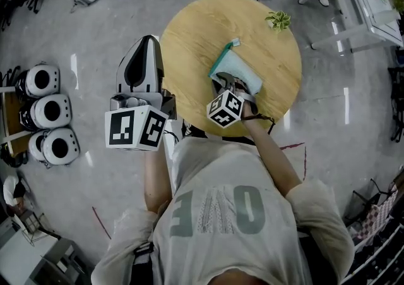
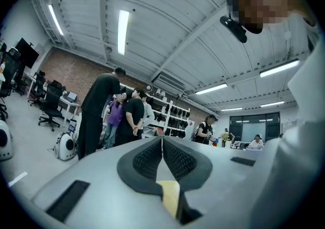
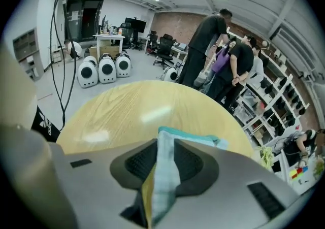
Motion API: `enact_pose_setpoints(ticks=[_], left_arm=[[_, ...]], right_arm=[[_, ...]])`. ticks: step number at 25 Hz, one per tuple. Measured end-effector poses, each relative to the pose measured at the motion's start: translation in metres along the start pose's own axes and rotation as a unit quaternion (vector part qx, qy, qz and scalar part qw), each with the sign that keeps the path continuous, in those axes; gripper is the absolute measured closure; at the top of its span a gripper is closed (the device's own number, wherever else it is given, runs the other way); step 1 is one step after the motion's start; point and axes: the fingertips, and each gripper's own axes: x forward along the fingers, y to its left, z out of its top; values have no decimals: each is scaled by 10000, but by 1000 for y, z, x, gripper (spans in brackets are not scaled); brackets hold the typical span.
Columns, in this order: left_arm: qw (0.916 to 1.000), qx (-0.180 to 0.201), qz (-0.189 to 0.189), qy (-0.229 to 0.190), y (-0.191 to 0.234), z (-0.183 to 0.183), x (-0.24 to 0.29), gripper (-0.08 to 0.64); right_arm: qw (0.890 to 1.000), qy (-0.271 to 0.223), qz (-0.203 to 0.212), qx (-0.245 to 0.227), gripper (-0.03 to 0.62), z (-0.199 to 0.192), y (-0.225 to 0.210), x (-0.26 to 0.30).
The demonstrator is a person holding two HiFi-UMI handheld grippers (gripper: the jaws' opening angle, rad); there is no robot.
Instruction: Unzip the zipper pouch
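Two grippers are up, but only one is at the work. At the left of the head view, your left gripper (image 1: 146,42) hangs out over the floor, just off the counter's (image 1: 196,31) edge and pointing toward the top of the frame. Its fingers are pressed together with nothing between them, and its own view looks out at the room, not the counter.

Moving right, the teal pouch (image 1: 243,66) lies flat near the middle of the round wooden counter, with a small pale tab at its far end. Your right gripper (image 1: 228,80) is tilted down onto the pouch's near end. Its fingers stand a little apart with the pouch's cloth showing in the gap, and I judge the pads aren't biting yet. Farther right, a small plant (image 1: 278,20) sits near the counter's upper right edge, well apart from the pouch.

The pouch looks flat and closed, though the zipper itself is too small to read. I'd say unzipping hasn't begun. You need one firm hold on the body, then the other gripper brought in to the pull.
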Motion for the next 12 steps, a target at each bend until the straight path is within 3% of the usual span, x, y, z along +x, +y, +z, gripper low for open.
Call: enact_pose_setpoints(ticks=[2,7,12], left_arm=[[10000,-8,5,1,0,-1,0,531],[10000,-14,-37,-1,0,-3,2,531],[9999,-16,-162,-3,-8,-2,10,531]], right_arm=[[9998,0,166,107,454,-1,6,1],[9989,-174,203,372,430,10,0,-7],[9935,-761,-175,822,430,49,-47,-39]])
